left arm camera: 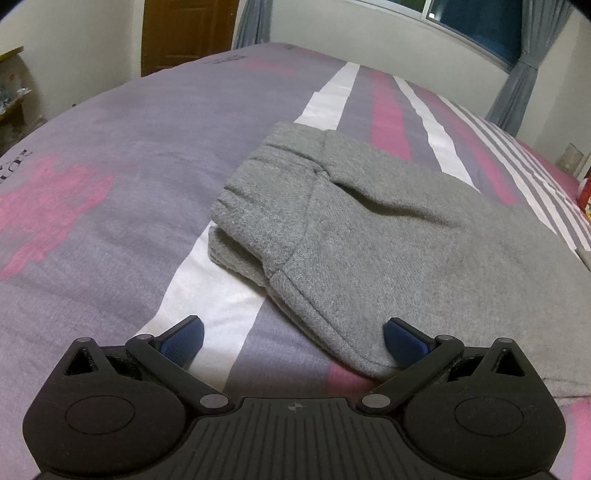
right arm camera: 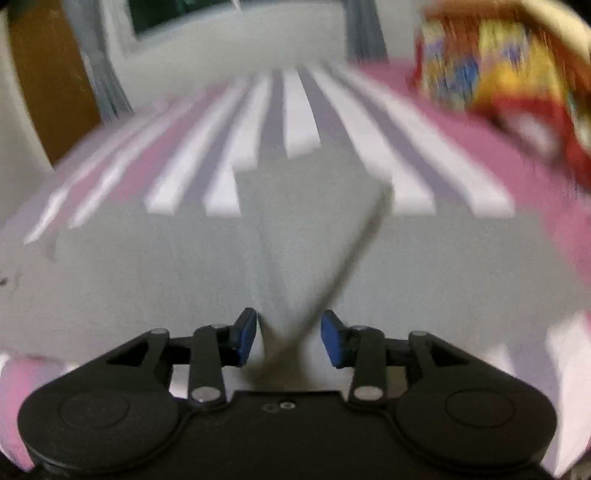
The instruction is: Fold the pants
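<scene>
Pants (left arm camera: pixel 388 236), grey and of a thick knit, lie folded on the bed (left arm camera: pixel 110 221), on its purple, pink and white striped cover, toward the side of the bed that runs below the window (left arm camera: pixel 476 26). In your left wrist view the ribbed waistband end is stacked in layers and faces the far edge of the bed, with a stitched hem running down toward you. Your left tongs (left arm camera: pixel 293 338) stand wide apart, holding nothing; the blue pad (left arm camera: pixel 184 338) on one side hangs over a white stripe of the cover, and the other pad is just at the near hem of the pants, though you cannot tell whether it touches the cloth. Your right wrist view is blurred. There your right tongs (right arm camera: pixel 288 341) are partly apart, and a raised ridge of the grey fabric stands between the two blue pads, which do not press on it. Beyond that ridge the pants spread flat toward the white and purple stripes. A brightly printed red and yellow thing (right arm camera: pixel 491 74) sits at the far right corner of the bed, too smeared to name. A brown door (left arm camera: pixel 184 33) and grey curtains (left arm camera: pixel 524 85) stand past the bed.
</scene>
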Demonstrator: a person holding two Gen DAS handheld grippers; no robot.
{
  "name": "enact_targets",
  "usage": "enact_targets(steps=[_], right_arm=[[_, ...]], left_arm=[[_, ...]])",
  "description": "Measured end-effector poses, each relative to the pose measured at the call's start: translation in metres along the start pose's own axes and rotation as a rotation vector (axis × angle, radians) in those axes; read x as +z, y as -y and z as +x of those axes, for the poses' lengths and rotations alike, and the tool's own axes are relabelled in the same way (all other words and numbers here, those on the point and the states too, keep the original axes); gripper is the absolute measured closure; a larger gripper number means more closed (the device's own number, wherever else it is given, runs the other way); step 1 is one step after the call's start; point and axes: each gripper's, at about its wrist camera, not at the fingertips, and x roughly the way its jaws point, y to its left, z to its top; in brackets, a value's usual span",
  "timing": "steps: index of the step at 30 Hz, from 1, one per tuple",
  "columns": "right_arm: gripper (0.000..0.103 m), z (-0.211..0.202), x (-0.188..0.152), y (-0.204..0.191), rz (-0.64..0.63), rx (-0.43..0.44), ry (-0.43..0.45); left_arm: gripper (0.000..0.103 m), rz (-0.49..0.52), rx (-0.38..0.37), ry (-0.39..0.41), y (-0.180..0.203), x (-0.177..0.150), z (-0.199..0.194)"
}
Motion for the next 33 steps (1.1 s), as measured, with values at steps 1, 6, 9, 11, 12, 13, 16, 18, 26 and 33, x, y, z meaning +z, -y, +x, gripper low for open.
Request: enact_targets(steps=[1, 6, 9, 11, 12, 13, 16, 18, 26, 33], right_arm=[[0.065, 0.007, 0.009, -0.005, -0.038, -0.002, -0.009], [0.065, 0.074, 0.032, -0.039, -0.309, -0.087, -0.130], [0.076, 0.088, 0.032, -0.040, -0.391, -0.143, -0.160], [0.097, 0.077, 0.030, -0.031, -0.352, -0.105, -0.180], [0.098, 0.067, 0.027, -0.025, -0.338, -0.099, -0.173], [0.098, 0.057, 0.022, -0.020, -0.336, -0.103, -0.165], [0.098, 0.027, 0.003, -0.004, -0.333, -0.163, -0.161], [0.091, 0.028, -0.009, 0.024, -0.252, -0.174, -0.210], [0.049, 0.005, 0.003, -0.028, -0.512, -0.091, -0.010], [0.050, 0.064, 0.010, -0.105, -0.836, -0.109, -0.030]], left_arm=[[0.000, 0.000, 0.003, 0.001, 0.001, 0.000, 0.000], [0.000, 0.004, 0.002, -0.006, 0.000, 0.001, 0.001], [0.000, 0.006, -0.001, -0.012, -0.001, 0.003, 0.001], [0.000, 0.006, -0.003, -0.008, -0.001, 0.003, 0.001], [0.000, 0.005, -0.003, -0.006, -0.001, 0.002, 0.001], [0.000, 0.005, -0.002, -0.003, -0.001, 0.001, 0.001], [0.000, 0.005, -0.001, 0.001, 0.000, -0.001, 0.001], [0.000, 0.006, -0.001, 0.000, 0.000, -0.001, 0.001], [0.000, 0.005, 0.005, -0.004, 0.001, 0.000, 0.000], [0.000, 0.007, -0.001, -0.009, -0.001, 0.002, 0.001]])
